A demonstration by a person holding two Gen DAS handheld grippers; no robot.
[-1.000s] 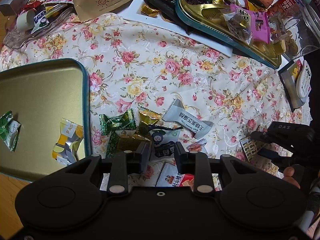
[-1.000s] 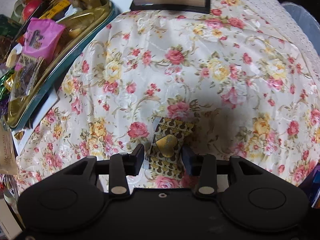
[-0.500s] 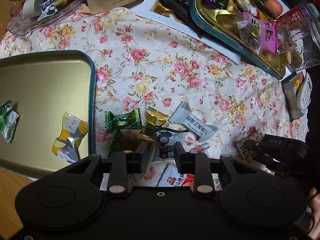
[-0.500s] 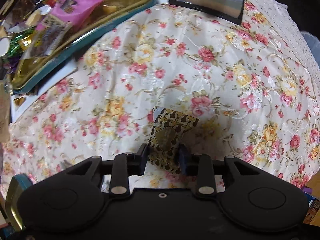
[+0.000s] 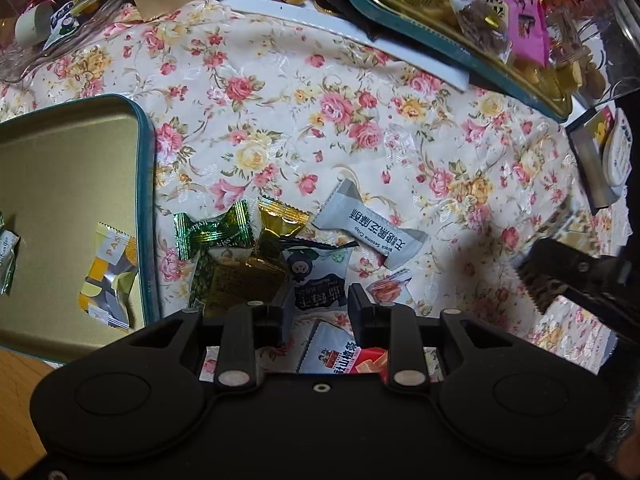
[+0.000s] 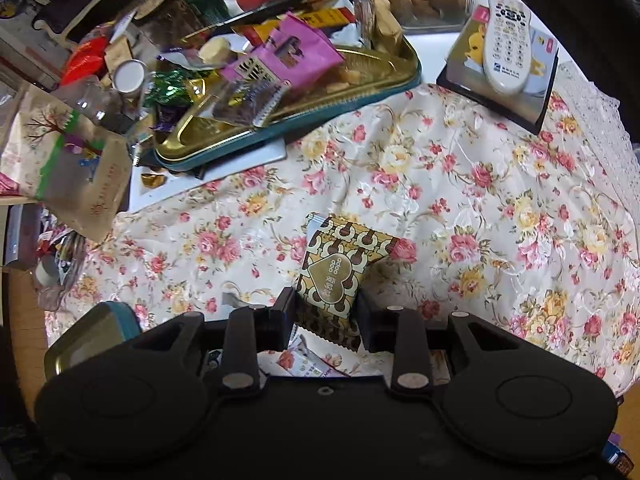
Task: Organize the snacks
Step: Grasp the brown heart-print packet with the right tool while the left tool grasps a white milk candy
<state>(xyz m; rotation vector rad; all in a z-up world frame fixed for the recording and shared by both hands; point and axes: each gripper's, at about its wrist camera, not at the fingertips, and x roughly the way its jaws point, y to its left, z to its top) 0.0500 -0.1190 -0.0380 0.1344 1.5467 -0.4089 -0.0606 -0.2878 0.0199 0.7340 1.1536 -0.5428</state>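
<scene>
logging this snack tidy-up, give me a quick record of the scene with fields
surface: floral tablecloth
right gripper: shut on a brown and gold heart-print packet, lifted off the cloth
left gripper: open, holding nothing, over a loose pile of snacks
pile: green candy, gold candy, grey sesame crisp bar, panda packet
near tin tray: holds a yellow and silver packet
far tray: heaped with mixed snacks
other: remote control on a box

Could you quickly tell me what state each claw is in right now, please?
Left claw: open, holding nothing, above the loose snacks.
Right claw: shut on the brown-and-gold heart packet, lifted off the cloth.
</scene>
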